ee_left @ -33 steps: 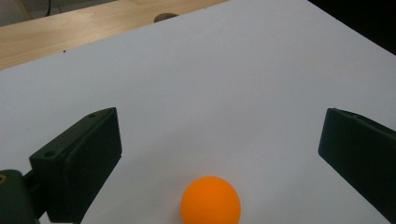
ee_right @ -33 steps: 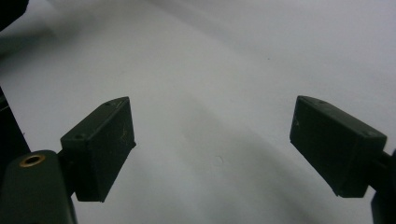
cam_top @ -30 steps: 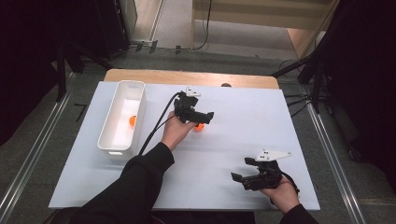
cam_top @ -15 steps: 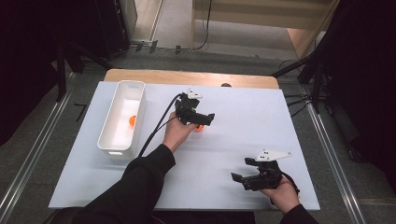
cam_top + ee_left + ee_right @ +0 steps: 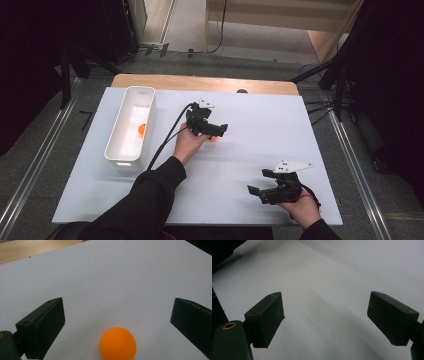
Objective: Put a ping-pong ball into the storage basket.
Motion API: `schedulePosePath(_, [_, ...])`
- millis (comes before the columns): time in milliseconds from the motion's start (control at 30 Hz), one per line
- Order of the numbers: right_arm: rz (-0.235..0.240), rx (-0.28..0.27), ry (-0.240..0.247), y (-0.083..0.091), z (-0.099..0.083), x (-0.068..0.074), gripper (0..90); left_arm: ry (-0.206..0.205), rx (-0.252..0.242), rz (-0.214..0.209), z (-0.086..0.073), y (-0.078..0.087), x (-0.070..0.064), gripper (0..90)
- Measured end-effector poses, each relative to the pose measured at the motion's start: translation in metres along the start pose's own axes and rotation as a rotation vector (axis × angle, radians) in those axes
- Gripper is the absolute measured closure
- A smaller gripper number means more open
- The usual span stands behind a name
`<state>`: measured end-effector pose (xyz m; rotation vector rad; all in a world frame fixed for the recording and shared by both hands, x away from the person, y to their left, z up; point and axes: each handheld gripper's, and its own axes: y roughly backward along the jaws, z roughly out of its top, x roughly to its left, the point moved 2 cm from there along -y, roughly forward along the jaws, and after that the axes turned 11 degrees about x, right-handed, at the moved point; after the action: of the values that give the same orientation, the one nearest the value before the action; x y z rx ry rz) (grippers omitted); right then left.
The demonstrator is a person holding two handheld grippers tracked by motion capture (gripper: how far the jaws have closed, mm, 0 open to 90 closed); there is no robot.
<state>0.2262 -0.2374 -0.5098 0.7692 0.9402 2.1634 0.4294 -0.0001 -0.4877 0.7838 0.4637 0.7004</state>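
Broadly, a white sheet (image 5: 250, 125) is seen spread over a wooden table (image 5: 200, 82), whose bare edge is left showing along the far side. On the sheet's left part a white bin (image 5: 116, 150) is set lengthwise, long and narrow, and a small orange ball in the bin (image 5: 142, 129) is seen lying on its floor near the right wall.

Near the middle of the sheet the left gripper (image 5: 216, 134) is held by a hand (image 5: 189, 145) reaching out of a dark sleeve (image 5: 145, 200), and a black cable (image 5: 167, 137) is trailed back from it beside the bin. Its jaws are spread wide, released, with nothing clamped; in the left gripper view (image 5: 117, 322) they are seen standing well apart at either side. Between them, clear of both and somewhat nearer the left one, an orange ball (image 5: 117, 343) is seen resting on the sheet; in the high view this ball (image 5: 214, 137) is glimpsed just beside the gripper's tips, largely covered by them.

At the near right of the sheet the right gripper (image 5: 260, 192) is held low in the other hand (image 5: 302, 210), well apart from the left one. Its jaws are likewise parted, and in the right gripper view (image 5: 325, 320) bare white sheet is seen between them.
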Motion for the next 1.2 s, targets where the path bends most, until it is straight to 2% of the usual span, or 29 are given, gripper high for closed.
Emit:
schedulePosePath(133, [0.002, 0.001, 0.001, 0.000, 0.000, 0.000, 12.3, -0.004, 0.010, 0.009, -0.004, -0.002, 0.000, 0.0])
schedulePosePath(233, [0.003, 0.002, -0.001, 0.000, 0.000, 0.001, 12.4, 0.006, 0.003, 0.003, -0.008, -0.004, 0.000, 0.0])
schedulePosePath(433, [0.005, 0.006, -0.001, -0.001, 0.000, 0.001, 12.4, 0.013, 0.019, 0.000, -0.015, -0.010, 0.000, 0.0])
schedulePosePath(567, [0.003, 0.006, 0.003, 0.000, 0.000, 0.001, 12.4, -0.003, 0.037, 0.000, -0.017, -0.013, -0.001, 0.0])
schedulePosePath(900, [0.003, 0.007, 0.004, 0.000, 0.000, 0.001, 12.4, -0.010, 0.058, -0.003, -0.021, -0.020, -0.005, 0.0])
schedulePosePath(1033, [0.001, 0.008, 0.006, 0.000, -0.001, 0.001, 12.4, -0.023, 0.067, 0.007, -0.023, -0.022, -0.006, 0.0])
schedulePosePath(1200, [-0.001, 0.008, 0.006, 0.000, -0.001, 0.001, 12.4, -0.019, 0.079, 0.017, -0.028, -0.025, -0.004, 0.0])
